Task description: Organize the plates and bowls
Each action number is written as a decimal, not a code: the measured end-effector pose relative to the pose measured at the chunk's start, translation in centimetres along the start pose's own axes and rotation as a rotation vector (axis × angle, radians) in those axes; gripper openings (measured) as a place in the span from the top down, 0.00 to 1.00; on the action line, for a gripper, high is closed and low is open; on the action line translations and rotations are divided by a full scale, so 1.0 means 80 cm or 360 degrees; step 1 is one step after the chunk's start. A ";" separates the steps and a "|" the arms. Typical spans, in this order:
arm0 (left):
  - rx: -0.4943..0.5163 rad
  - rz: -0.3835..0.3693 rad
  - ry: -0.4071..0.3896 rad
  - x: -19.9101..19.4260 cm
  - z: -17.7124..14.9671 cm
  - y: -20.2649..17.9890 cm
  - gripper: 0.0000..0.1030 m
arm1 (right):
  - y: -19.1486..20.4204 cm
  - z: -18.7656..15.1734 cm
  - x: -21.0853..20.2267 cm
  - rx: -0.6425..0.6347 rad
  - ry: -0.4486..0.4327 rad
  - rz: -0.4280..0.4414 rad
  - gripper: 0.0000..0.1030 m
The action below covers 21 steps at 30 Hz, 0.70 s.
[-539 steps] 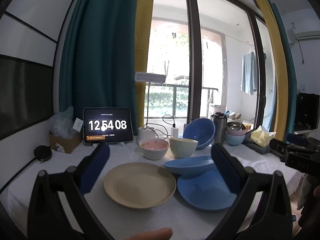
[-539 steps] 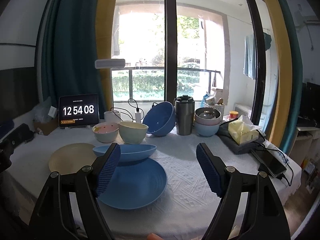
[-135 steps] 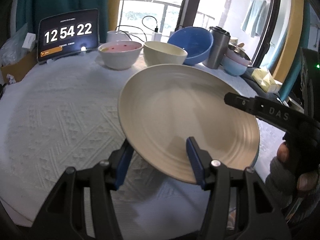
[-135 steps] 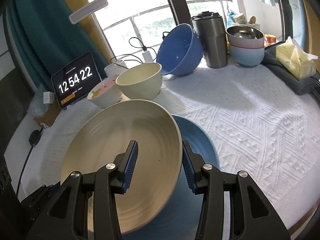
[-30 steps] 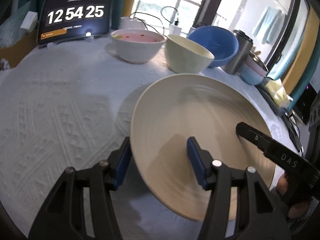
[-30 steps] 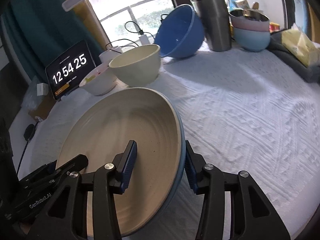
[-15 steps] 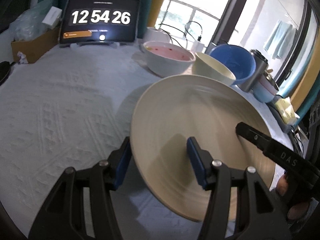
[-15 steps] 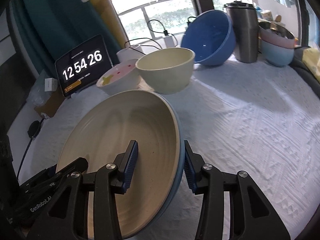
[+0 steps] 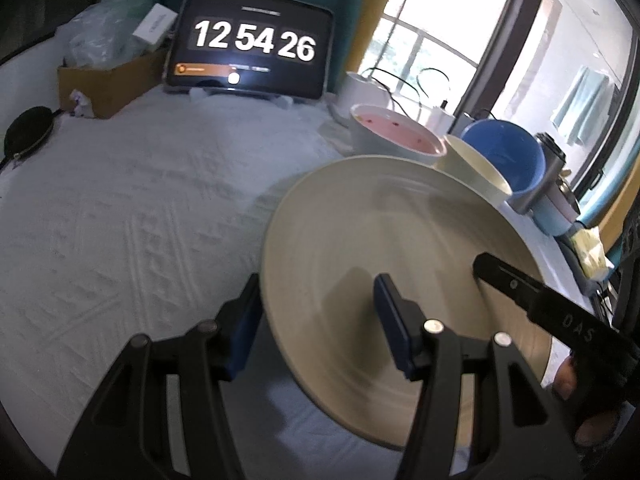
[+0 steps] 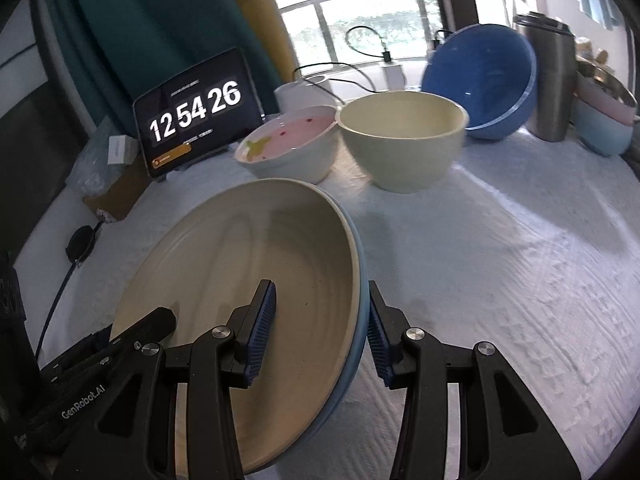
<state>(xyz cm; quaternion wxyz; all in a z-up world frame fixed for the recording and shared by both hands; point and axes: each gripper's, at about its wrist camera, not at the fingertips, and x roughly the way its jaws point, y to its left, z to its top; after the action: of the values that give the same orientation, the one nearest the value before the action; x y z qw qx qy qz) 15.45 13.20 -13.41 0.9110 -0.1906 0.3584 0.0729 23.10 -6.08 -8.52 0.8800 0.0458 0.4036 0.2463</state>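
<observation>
A cream plate [image 9: 400,248] lies on top of a blue plate [image 10: 360,300], and the stack is held tilted just over the white tablecloth. My left gripper [image 9: 318,328] is shut on the stack's left rim, one pad on the cream face and one under the edge. My right gripper [image 10: 320,330] is shut on the right rim the same way. Each gripper shows in the other's view: the right finger [image 9: 520,284], the left finger [image 10: 120,344]. Behind the stack stand a pink bowl [image 10: 292,148], a cream bowl [image 10: 400,144] and a tipped blue bowl [image 10: 480,80].
A tablet clock [image 9: 252,44] stands at the back left beside a cardboard box [image 9: 104,80]. A steel tumbler [image 10: 548,76] and stacked pastel bowls [image 10: 604,120] stand at the back right. A black round pad [image 9: 28,132] lies at the far left. Cables run behind the bowls.
Both grippers have carried the plate stack to the left, towards the clock, still gripping it. The bowls have slid to the right in both views.
</observation>
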 end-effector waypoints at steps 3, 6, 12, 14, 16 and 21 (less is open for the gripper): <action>-0.0029 0.0021 -0.0003 0.001 0.003 0.010 0.45 | 0.011 0.007 0.008 -0.0032 0.0009 0.0015 0.55; -0.0048 0.0036 -0.0011 0.001 0.005 0.017 0.45 | 0.019 0.011 0.015 -0.0047 0.0023 0.0026 0.55; -0.0106 0.0043 0.0015 0.005 0.006 0.030 0.45 | 0.027 0.014 0.029 -0.0060 0.0062 0.0042 0.55; -0.0134 0.0034 0.0022 0.007 0.006 0.035 0.45 | 0.029 0.014 0.033 -0.0057 0.0081 0.0045 0.55; -0.0134 0.0029 0.0020 0.007 0.006 0.034 0.45 | 0.029 0.012 0.038 -0.0052 0.0101 0.0048 0.55; -0.0113 0.0040 0.0013 0.007 0.006 0.031 0.45 | 0.028 0.014 0.043 -0.0027 0.0121 0.0059 0.55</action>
<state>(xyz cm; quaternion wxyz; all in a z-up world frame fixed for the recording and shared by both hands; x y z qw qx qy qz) 15.49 15.66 -14.24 0.9013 -0.2185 0.3616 0.0961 24.91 -2.35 -9.53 0.8597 0.0363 0.4336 0.2676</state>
